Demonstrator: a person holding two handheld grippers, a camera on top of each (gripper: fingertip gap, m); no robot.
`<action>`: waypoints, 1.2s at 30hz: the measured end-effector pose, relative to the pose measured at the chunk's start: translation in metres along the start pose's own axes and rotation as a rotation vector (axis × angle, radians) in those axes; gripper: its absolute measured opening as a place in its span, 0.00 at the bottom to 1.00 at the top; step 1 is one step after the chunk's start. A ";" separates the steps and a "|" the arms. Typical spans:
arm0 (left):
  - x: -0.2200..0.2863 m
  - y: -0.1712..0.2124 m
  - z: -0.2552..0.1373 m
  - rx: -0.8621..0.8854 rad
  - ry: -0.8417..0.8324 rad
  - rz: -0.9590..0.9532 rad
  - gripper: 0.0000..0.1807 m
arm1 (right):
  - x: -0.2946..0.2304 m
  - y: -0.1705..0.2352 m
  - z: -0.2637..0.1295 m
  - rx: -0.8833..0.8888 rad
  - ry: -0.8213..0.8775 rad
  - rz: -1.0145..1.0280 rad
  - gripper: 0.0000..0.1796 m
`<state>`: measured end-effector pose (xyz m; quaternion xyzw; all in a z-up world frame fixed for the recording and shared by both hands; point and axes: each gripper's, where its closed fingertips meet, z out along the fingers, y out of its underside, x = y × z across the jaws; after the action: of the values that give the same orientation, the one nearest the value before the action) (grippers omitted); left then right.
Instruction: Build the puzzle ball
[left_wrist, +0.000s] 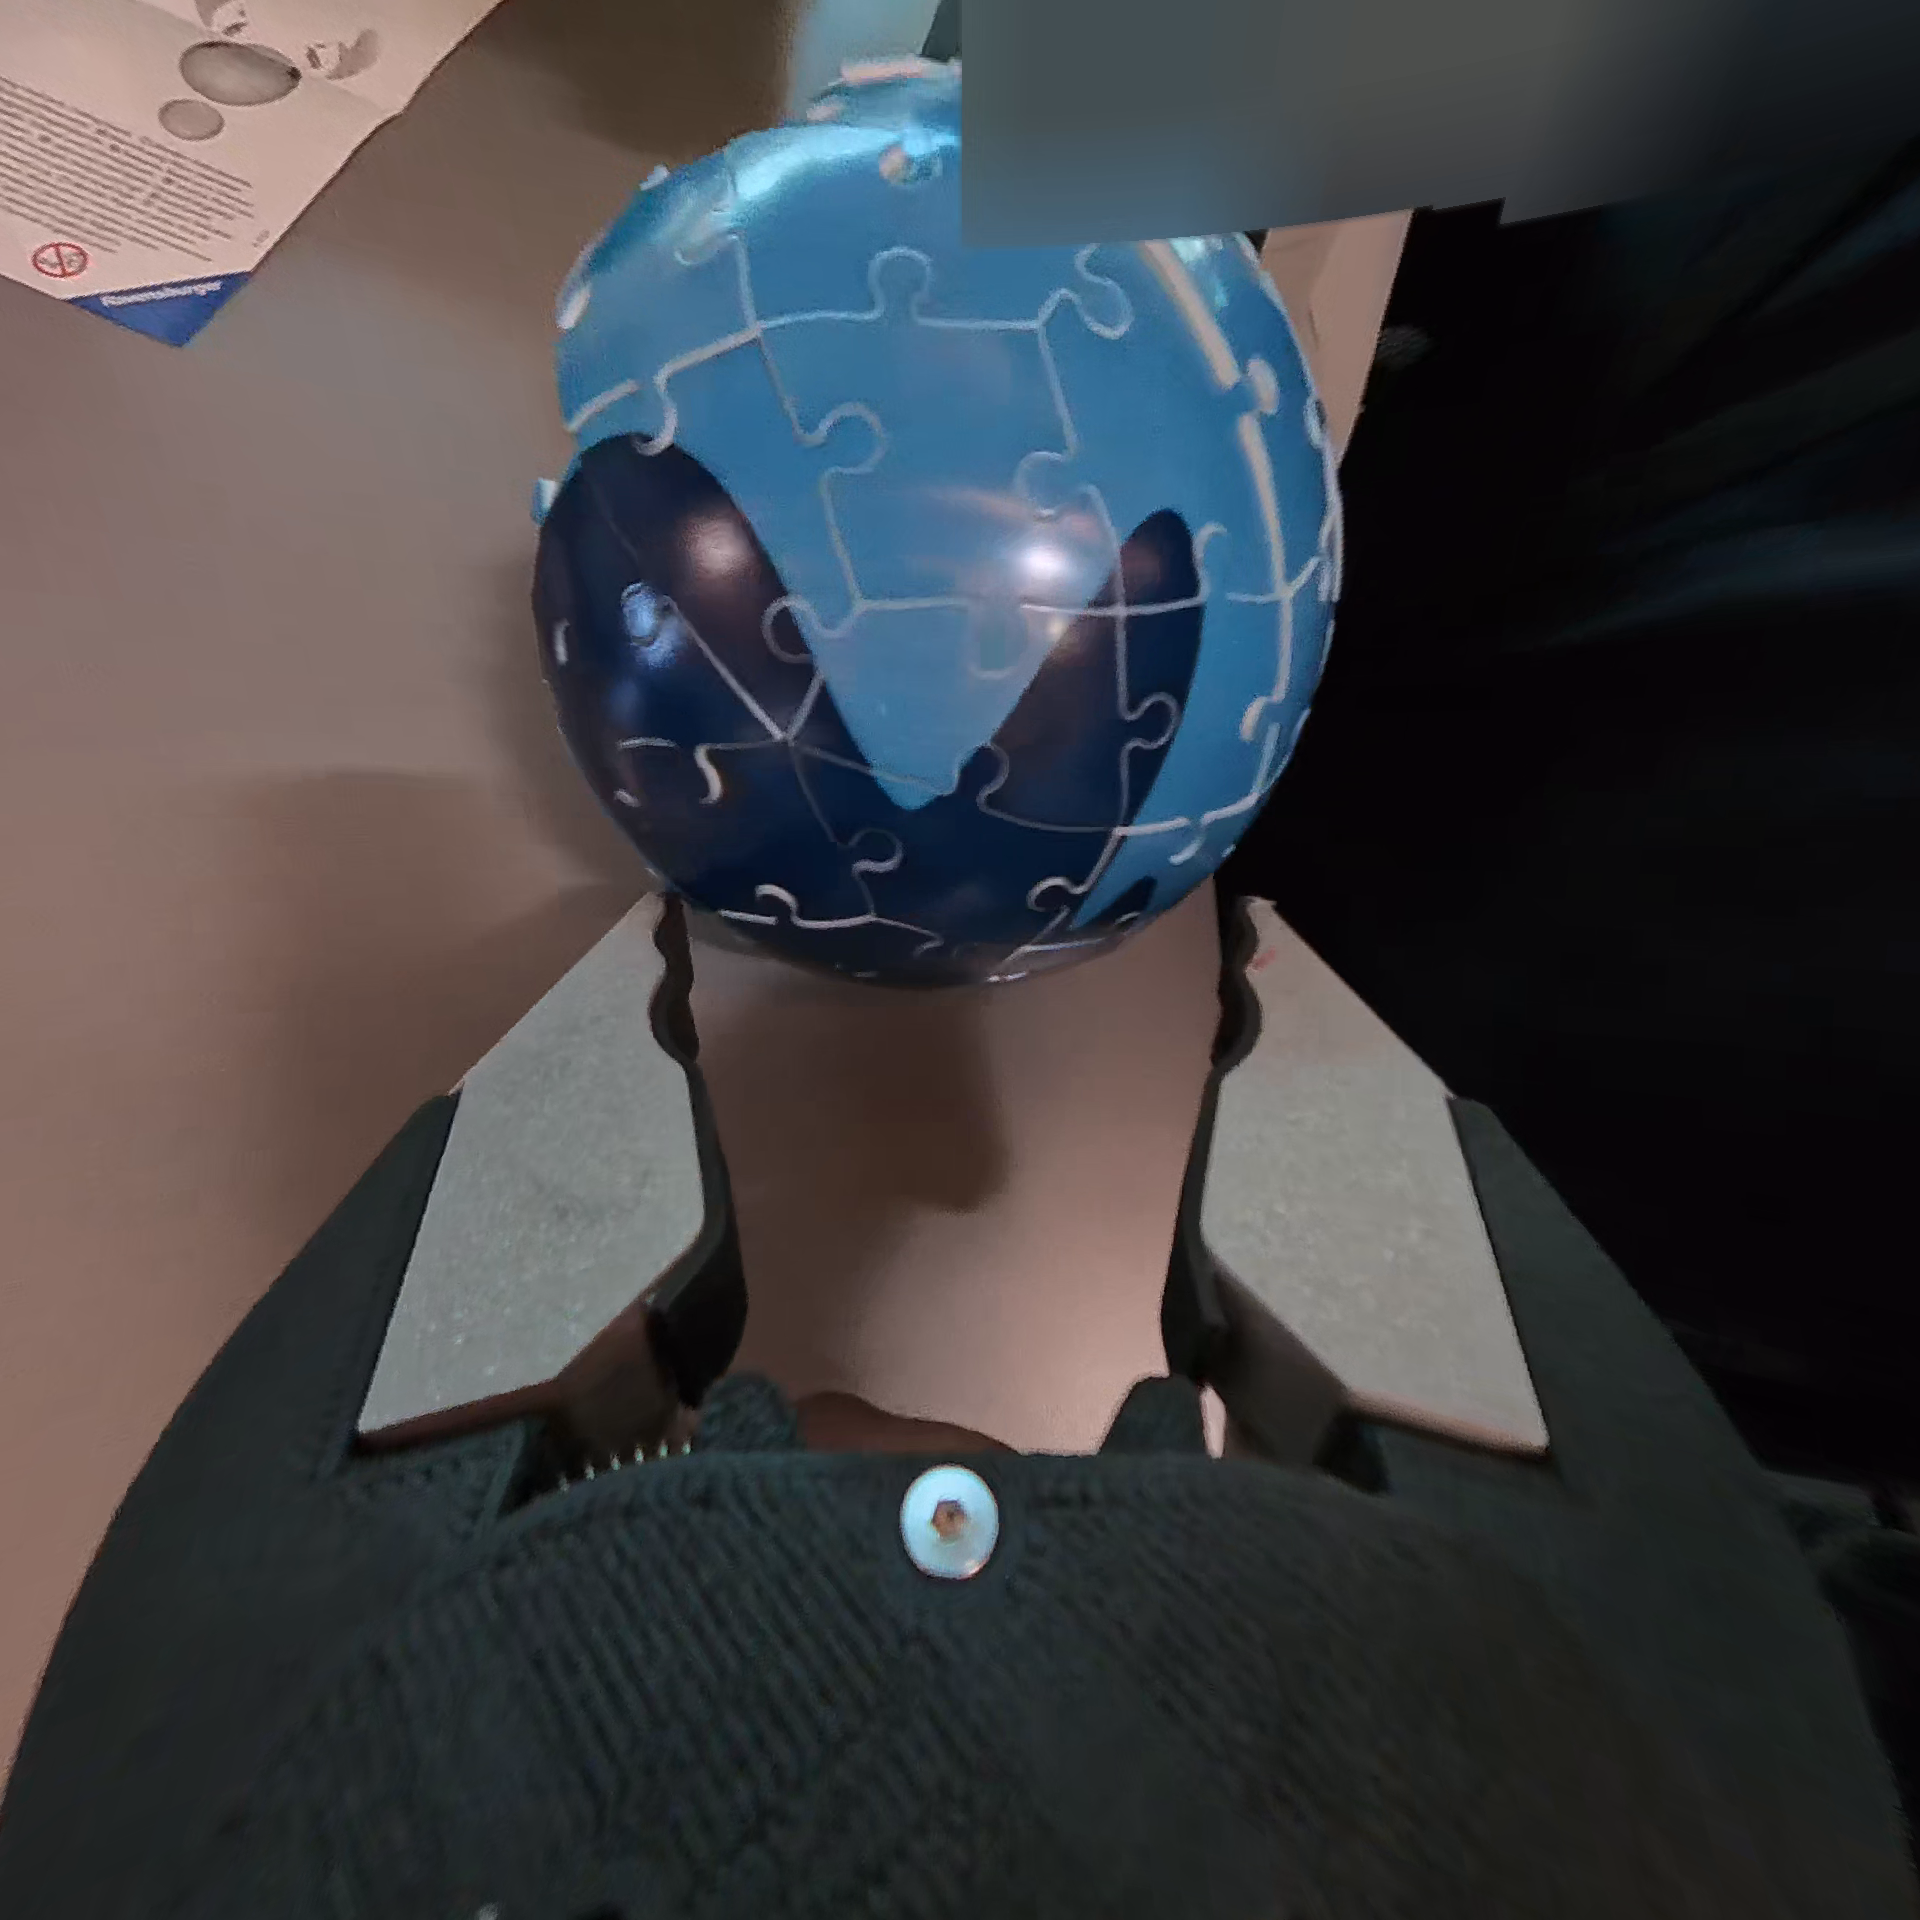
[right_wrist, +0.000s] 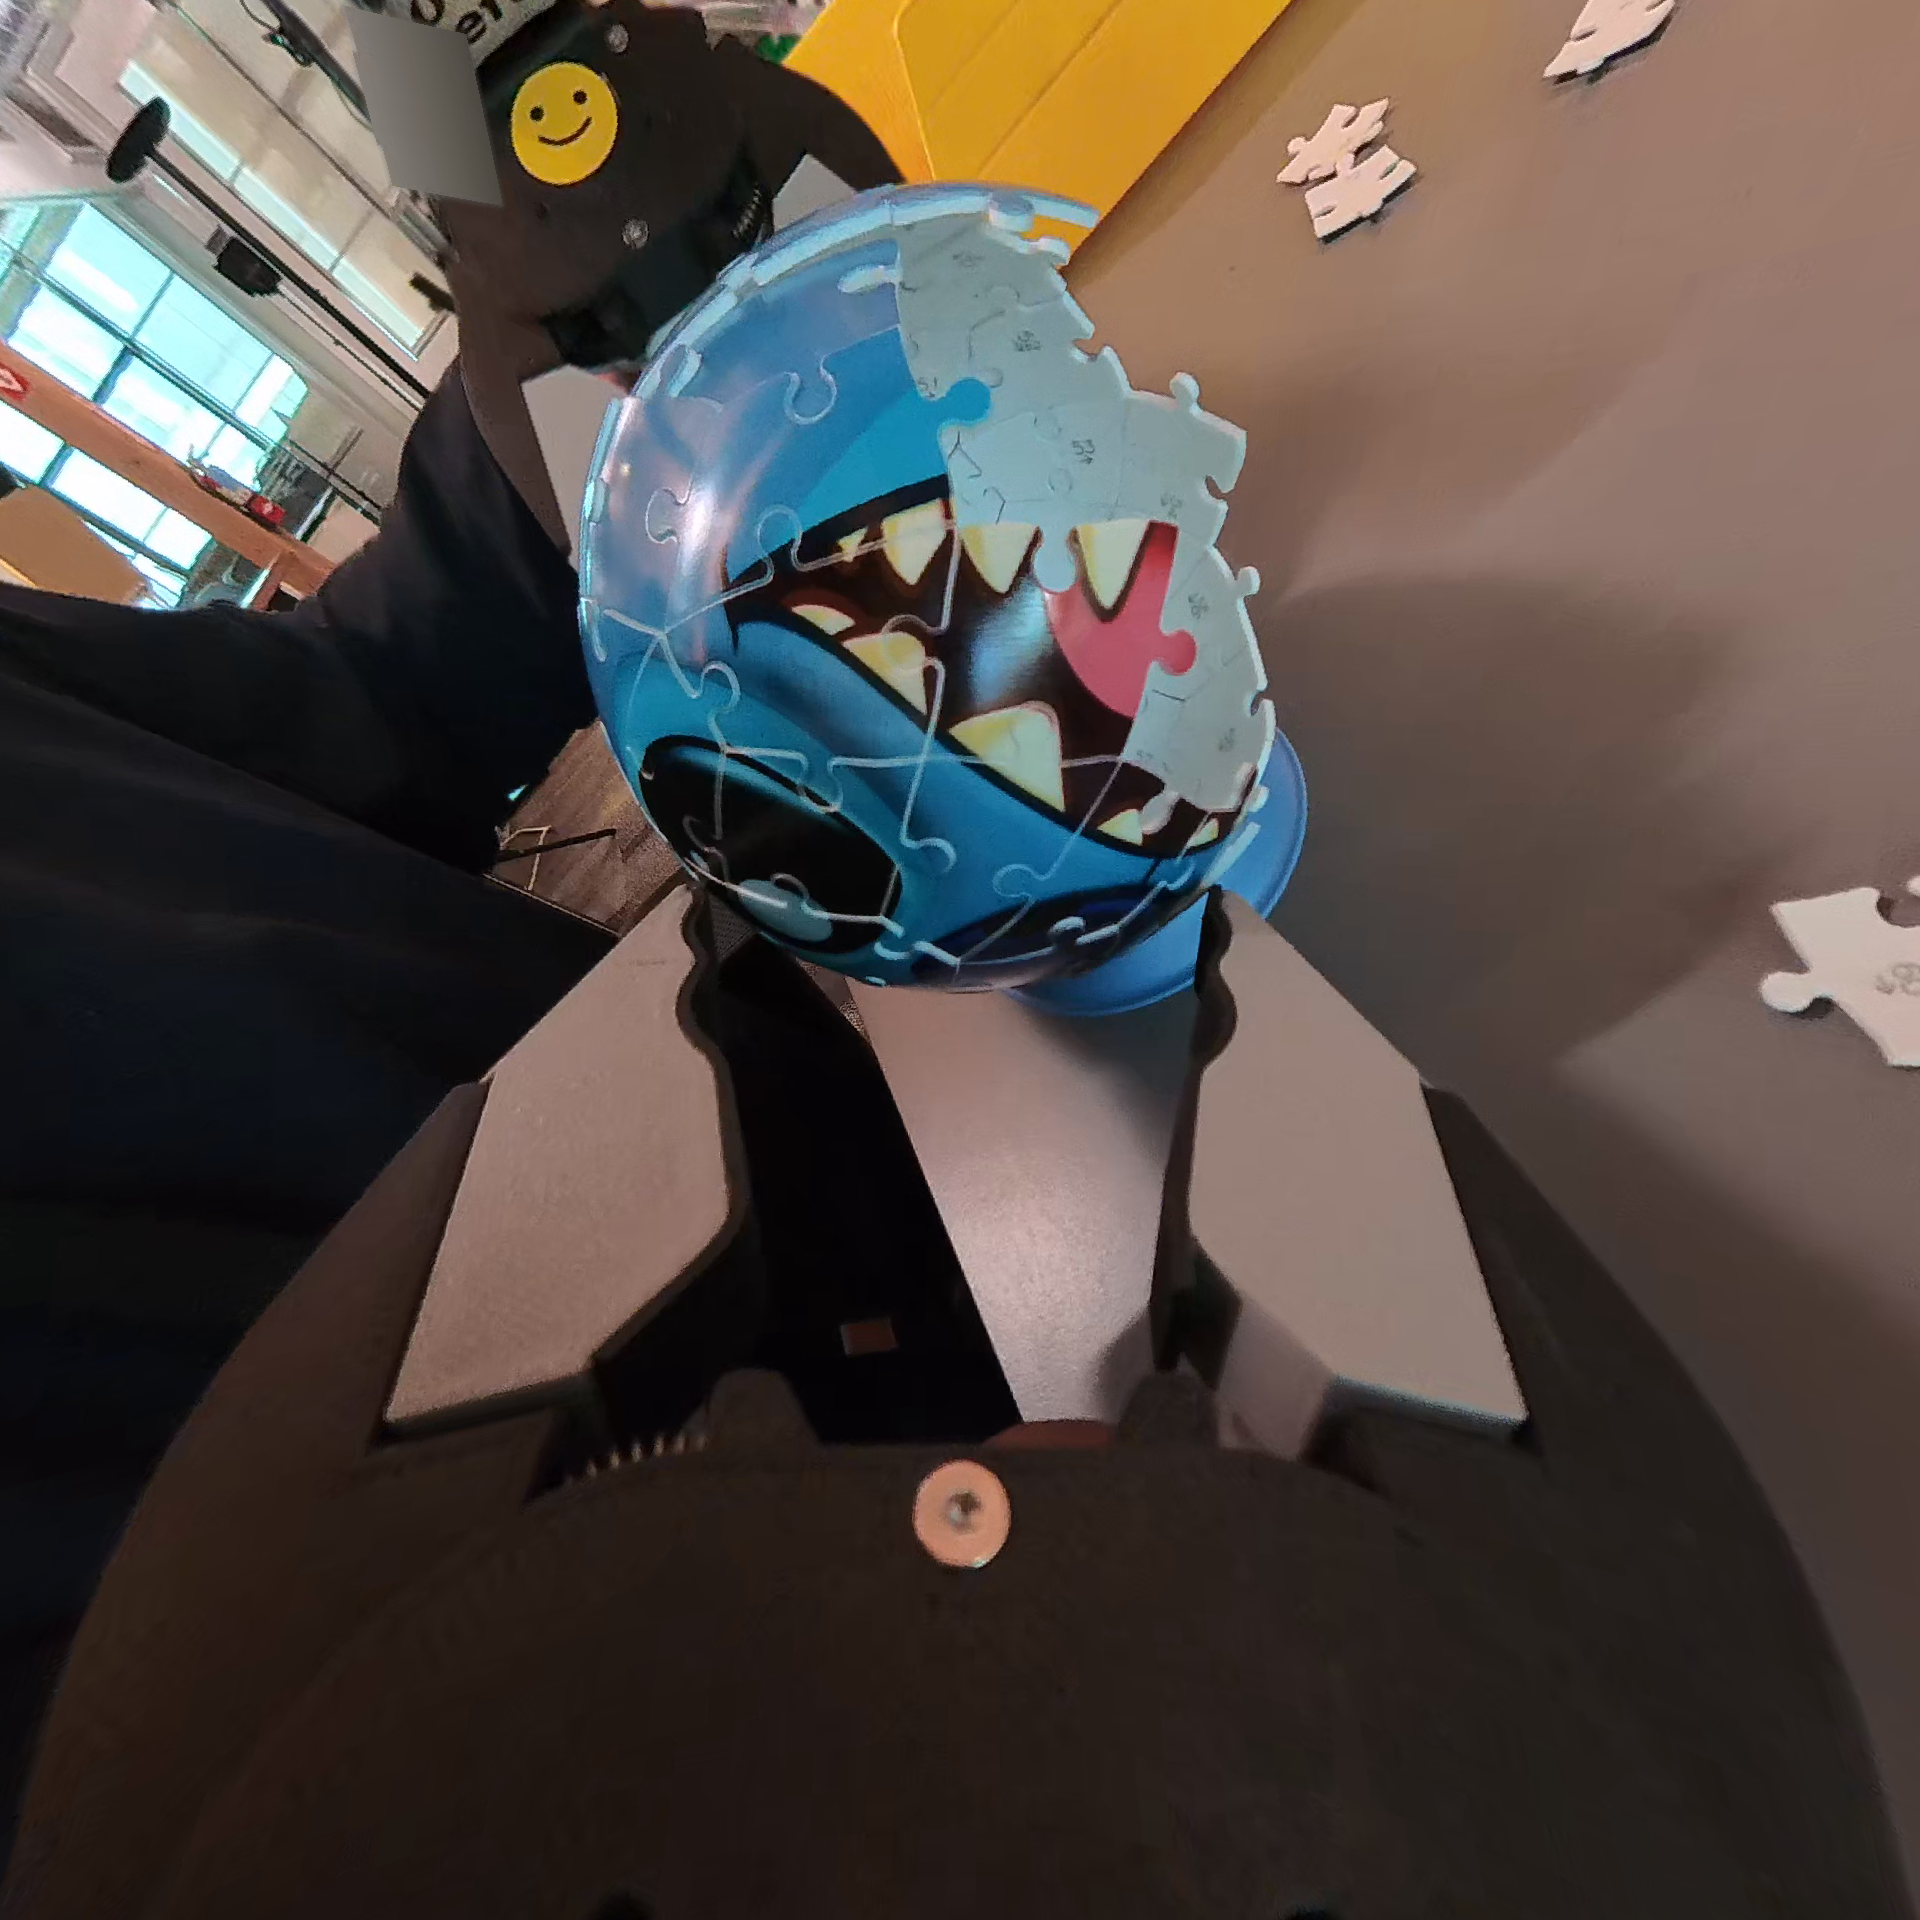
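Observation:
The partly built puzzle ball (left_wrist: 935, 582) fills the middle of the left wrist view, light blue above and dark blue below. My left gripper (left_wrist: 951, 935) holds its near end between both fingertips. In the right wrist view the ball (right_wrist: 831, 727) shows a toothy mouth and a dark eye. A gap at its upper right exposes the white backs of pieces (right_wrist: 1081, 436). My right gripper (right_wrist: 956, 920) clamps its lower end. A blue rounded base (right_wrist: 1273, 852) shows behind the ball. The left gripper's body, with a yellow smiley sticker (right_wrist: 566, 120), is beyond the ball.
Loose white puzzle pieces lie face down on the brown table (right_wrist: 1558, 520) at the right (right_wrist: 1849, 977) and farther off (right_wrist: 1345, 166). A yellow box (right_wrist: 1039, 83) stands behind. A folded instruction sheet (left_wrist: 135, 156) lies at the far left. A person's dark sleeve (right_wrist: 208, 831) is at the left. One gripper's finger ends stand about 8 centimetres off the other's.

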<state>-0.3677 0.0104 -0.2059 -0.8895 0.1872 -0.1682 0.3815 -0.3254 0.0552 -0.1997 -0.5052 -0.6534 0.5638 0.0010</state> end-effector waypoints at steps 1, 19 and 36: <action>0.001 0.000 0.001 -0.004 -0.018 0.011 0.57 | 0.000 0.000 0.000 0.002 -0.002 -0.002 0.50; 0.015 -0.005 -0.013 -0.059 -0.101 -0.115 0.58 | -0.020 0.002 0.010 -0.062 -0.050 -0.001 0.52; 0.020 -0.008 -0.016 -0.237 -0.085 -0.293 0.57 | -0.018 0.008 0.009 -0.140 -0.284 0.118 0.53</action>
<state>-0.3554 -0.0033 -0.1866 -0.9523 0.0577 -0.1610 0.2529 -0.3160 0.0355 -0.1986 -0.4568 -0.6541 0.5814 -0.1595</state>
